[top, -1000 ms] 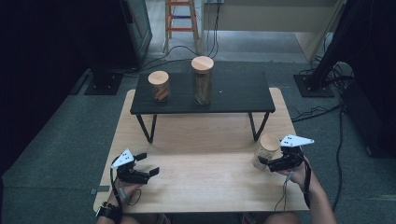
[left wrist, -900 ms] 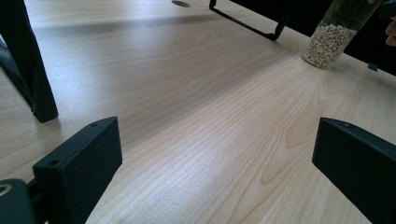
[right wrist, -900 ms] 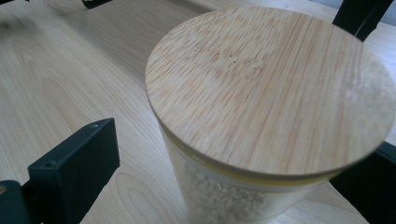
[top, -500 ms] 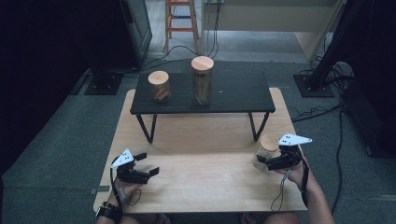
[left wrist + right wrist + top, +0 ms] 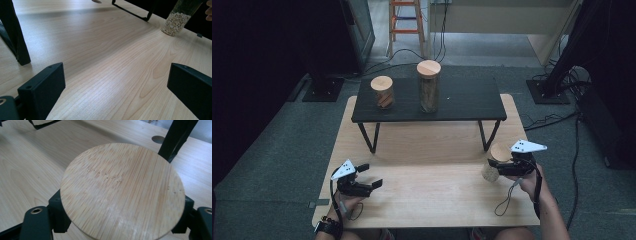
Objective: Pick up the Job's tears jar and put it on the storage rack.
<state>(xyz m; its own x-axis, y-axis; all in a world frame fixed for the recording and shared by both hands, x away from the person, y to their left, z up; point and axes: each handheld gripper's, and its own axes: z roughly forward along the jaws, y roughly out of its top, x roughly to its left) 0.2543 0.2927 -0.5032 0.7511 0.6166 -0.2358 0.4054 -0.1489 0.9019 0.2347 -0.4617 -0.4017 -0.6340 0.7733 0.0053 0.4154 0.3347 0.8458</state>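
Item: jar (image 5: 494, 164), clear cyl. w/ round pale bamboo lid (image 5: 122, 192), fine straight grain, few dark specks; pale grain-like fill seen through lower wall. Upright on surface (image 5: 432, 195), inside right tongs (image 5: 498, 169), whose jaws have just been closing and now press jar's sides just under lid, one each side. Left tongs (image 5: 371, 178) gaping wide, nothing between jaws, well apart from jar, hovering at surface's near-left part. Surface: light wood top, visible grain, round cable hole (image 5: 158, 139) beyond right tongs. Beyond both tongs: low black stand (image 5: 432, 102) on thin black legs, carrying short jar (image 5: 382, 91) and tall jar (image 5: 428, 85), both w/ wood lids. Room: grey carpet floor (image 5: 277, 165), dark surrounds, cables (image 5: 547, 120) far right of right tongs, orange ladder (image 5: 406, 17) at back.
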